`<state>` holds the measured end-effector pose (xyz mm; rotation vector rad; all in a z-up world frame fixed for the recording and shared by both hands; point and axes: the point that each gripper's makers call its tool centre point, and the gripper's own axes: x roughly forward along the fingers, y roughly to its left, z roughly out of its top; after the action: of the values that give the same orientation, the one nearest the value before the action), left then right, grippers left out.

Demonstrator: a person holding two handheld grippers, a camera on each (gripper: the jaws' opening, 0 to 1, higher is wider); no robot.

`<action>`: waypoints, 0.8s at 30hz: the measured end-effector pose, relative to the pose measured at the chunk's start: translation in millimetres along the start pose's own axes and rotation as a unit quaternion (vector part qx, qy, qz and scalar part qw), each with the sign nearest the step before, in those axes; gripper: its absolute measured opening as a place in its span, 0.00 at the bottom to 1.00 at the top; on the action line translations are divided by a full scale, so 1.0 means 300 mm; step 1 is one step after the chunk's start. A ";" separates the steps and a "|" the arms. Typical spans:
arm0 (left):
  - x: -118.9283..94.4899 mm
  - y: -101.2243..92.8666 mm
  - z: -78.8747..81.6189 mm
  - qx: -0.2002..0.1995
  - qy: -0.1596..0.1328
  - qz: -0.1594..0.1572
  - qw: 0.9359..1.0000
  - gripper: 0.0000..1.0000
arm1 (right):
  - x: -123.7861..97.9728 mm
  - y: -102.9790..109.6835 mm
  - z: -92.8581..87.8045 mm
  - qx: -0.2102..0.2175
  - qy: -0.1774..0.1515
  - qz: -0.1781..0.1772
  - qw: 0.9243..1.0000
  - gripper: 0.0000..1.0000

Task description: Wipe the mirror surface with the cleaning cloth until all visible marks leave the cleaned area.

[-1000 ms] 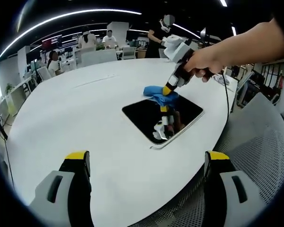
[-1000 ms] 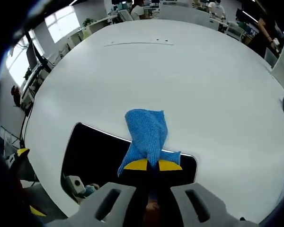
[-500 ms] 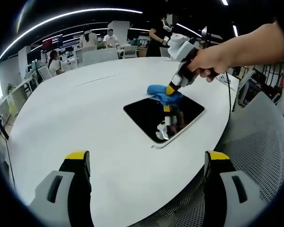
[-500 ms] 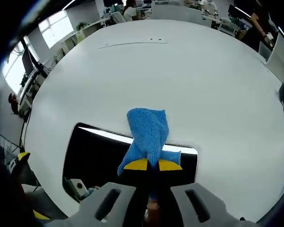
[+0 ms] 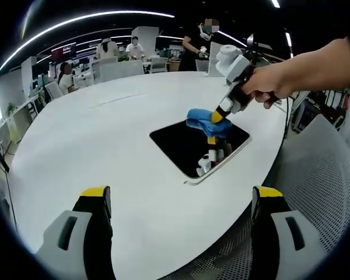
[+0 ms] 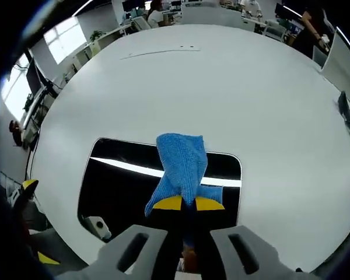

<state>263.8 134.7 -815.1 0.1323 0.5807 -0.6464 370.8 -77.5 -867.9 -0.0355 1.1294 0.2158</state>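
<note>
Mirror point(image 5: 193, 146): a dark rectangle lying flat on the round white table point(image 5: 93, 140), near the edge.
Cloth point(image 6: 182, 165): blue, bunched, resting on the mirror's glass.
Right gripper point(image 6: 182, 203): yellow-tipped tongs clamped together on the cloth, pressing it down; a hand point(image 5: 267, 88) grips it from the right.
Left gripper point(image 5: 181, 201): tongs wide apart, holding nothing, well back from the mirror.

1. The cleaning cloth point(image 6: 182, 168) is blue knitted fabric, rough and matt.
2. Under it, the mirror point(image 6: 119, 189) is glossy dark glass, reflecting ceiling lights.
3. Around the mirror, the table point(image 6: 221, 93) looks smooth, matt white.
</note>
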 end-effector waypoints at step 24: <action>-0.002 0.008 0.006 0.002 -0.004 0.008 1.000 0.99 | -0.017 0.017 -0.060 0.014 -0.002 0.005 1.000 0.00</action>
<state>265.6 136.6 -813.3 0.1381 0.5706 -0.6328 351.8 -75.9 -870.6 -0.0052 1.1282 0.2094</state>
